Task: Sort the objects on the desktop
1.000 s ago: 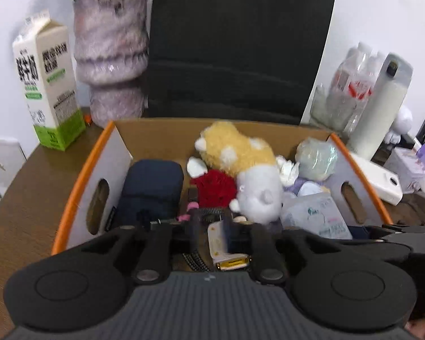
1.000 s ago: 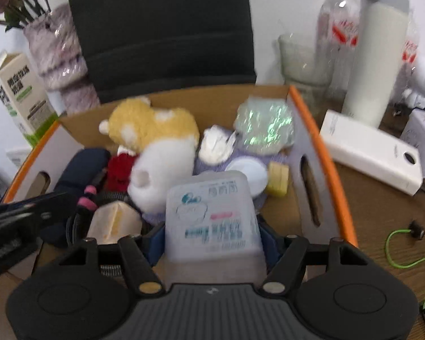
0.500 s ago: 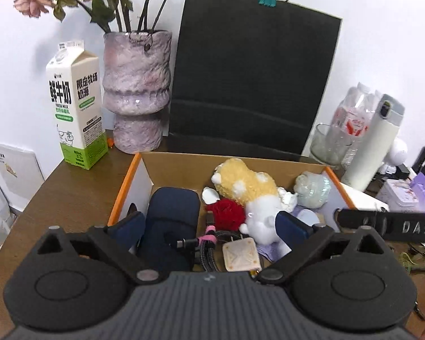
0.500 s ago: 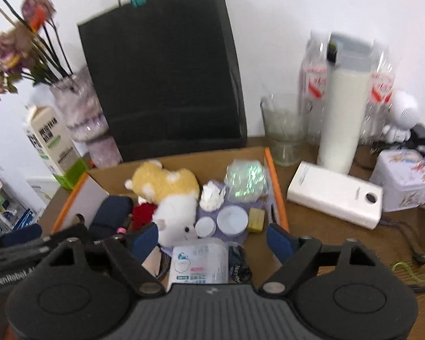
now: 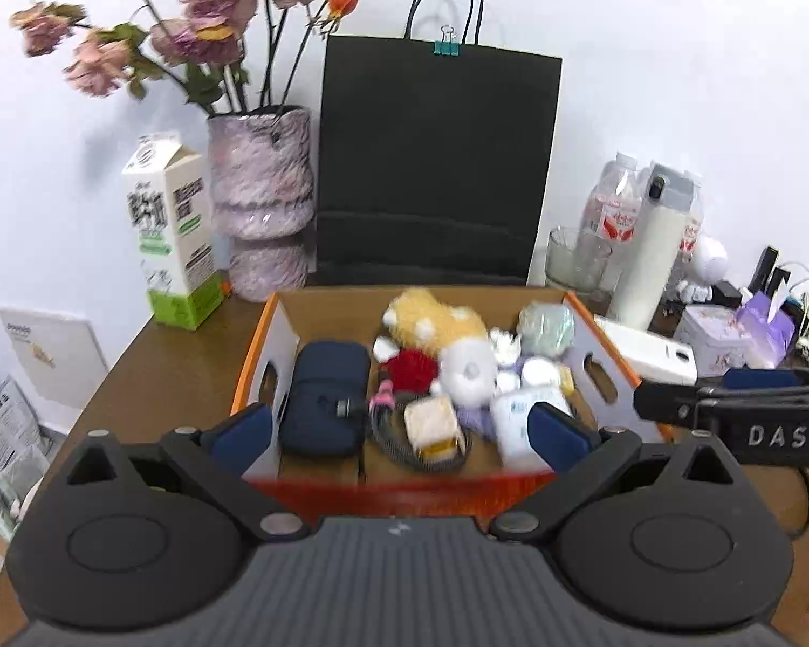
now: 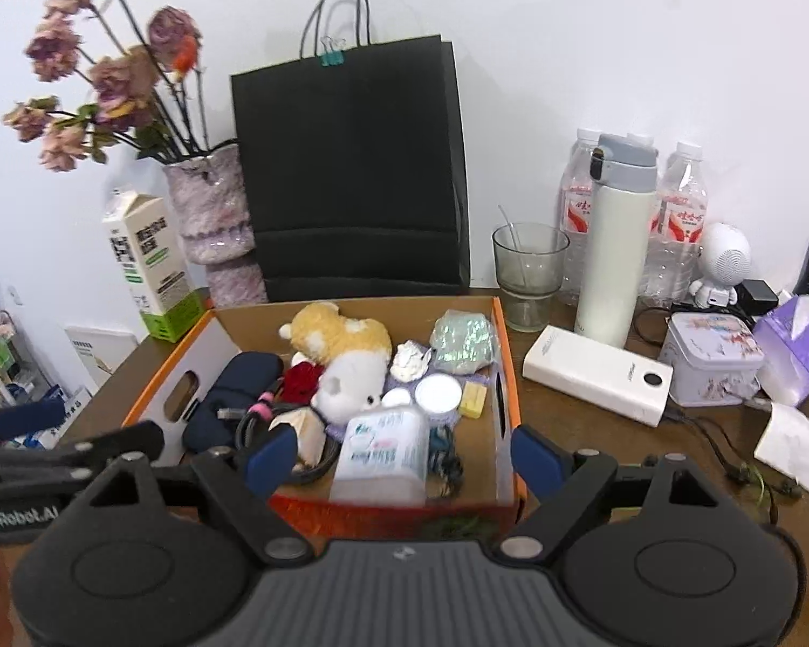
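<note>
at the far left of the brown surface [image 6: 593,431] a milk carton [image 6: 148,267] stands against the white wall, touching or just beside a mottled pink vase [image 6: 213,226] of dried roses, and a black paper bag [image 6: 350,172] with a teal binder clip stands upright right of the vase. in front of the bag sits an open cardboard box [image 6: 504,377] with orange edges and cut-out handles, and the sorted things lie inside it: a dark blue pouch [image 6: 232,399] along the left wall, next a coiled black cable [image 5: 404,436] with a pink band and a small beige square item [image 5: 431,420] lying on the coil, a red fuzzy ball [image 6: 302,380], a yellow and white plush toy [image 6: 345,361] in the middle, a pack of wet wipes [image 6: 383,447] at the near edge, then a round white lid [image 6: 437,393], a yellow block [image 6: 472,399] and a shiny pale green bundle [image 6: 464,345] near the right wall. the left gripper [image 5: 399,426] hovers above the near edge of the box with its blue-padded fingers [image 5: 242,428] spread as wide as they go and nothing between them. the right gripper [image 6: 404,458] hangs just beside it, over the right half of the box, its fingers [image 6: 536,458] also spread wide and empty, the wipes lying below them in the box, untouched. right of the box, apart from it, lie a white power bank [image 6: 598,374], a glass [image 6: 528,275], a white flask [image 6: 615,237], water bottles [image 6: 679,226], a flowered tin [image 6: 714,358] and a purple tissue pack [image 6: 795,345].
</note>
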Motion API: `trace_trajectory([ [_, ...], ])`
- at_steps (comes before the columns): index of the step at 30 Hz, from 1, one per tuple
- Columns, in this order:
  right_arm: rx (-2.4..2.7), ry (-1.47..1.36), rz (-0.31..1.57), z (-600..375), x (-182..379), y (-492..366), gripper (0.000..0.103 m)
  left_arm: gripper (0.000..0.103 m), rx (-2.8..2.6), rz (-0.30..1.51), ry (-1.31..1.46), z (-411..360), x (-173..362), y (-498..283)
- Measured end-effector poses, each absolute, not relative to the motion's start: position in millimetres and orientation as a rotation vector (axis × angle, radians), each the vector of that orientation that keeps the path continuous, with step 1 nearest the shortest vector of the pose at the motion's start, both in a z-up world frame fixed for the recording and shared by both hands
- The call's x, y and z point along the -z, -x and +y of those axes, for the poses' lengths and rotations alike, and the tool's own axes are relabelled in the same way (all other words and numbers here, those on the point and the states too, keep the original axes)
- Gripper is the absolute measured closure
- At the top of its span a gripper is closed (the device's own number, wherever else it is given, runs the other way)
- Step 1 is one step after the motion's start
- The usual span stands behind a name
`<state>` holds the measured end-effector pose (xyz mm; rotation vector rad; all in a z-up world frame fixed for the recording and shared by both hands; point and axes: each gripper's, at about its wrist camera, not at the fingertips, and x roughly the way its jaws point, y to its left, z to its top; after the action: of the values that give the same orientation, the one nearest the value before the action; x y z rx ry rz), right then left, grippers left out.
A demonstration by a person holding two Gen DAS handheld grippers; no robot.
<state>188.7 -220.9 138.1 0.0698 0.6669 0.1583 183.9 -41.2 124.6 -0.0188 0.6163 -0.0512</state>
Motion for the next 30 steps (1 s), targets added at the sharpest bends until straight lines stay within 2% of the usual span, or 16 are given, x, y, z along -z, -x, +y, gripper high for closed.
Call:
trace_trajectory([
  [5, -0.158, -0.062, 0.618, -222, -110, -129, 0.015, 0.0, 0.035, 0.594, 0.015, -36, -97, -126],
  [9, -0.15, -0.03, 0.595, -222, -74, -74, 0.009, 0.0, 0.058, 0.601, 0.011, -31, -62, -75],
  [16, -0.166, -0.06, 0.648, -223, -23, 2, 0.009, 0.0, 0.045, 0.623, -0.047, -26, -20, -4],
  [22, -0.175, -0.028, 0.652, -222, -20, 55, 0.008, 0.0, 0.05, 0.651, 0.023, 0, -17, 37],
  [25, -0.17, -0.022, 0.654, -225, -23, 78, 0.005, 0.0, 0.039, 0.634, 0.008, 8, -25, 48],
  [30, -0.165, -0.047, 0.679, -225, -16, 79, 0.003, 0.0, 0.044, 0.618, 0.013, 3, -27, 40],
])
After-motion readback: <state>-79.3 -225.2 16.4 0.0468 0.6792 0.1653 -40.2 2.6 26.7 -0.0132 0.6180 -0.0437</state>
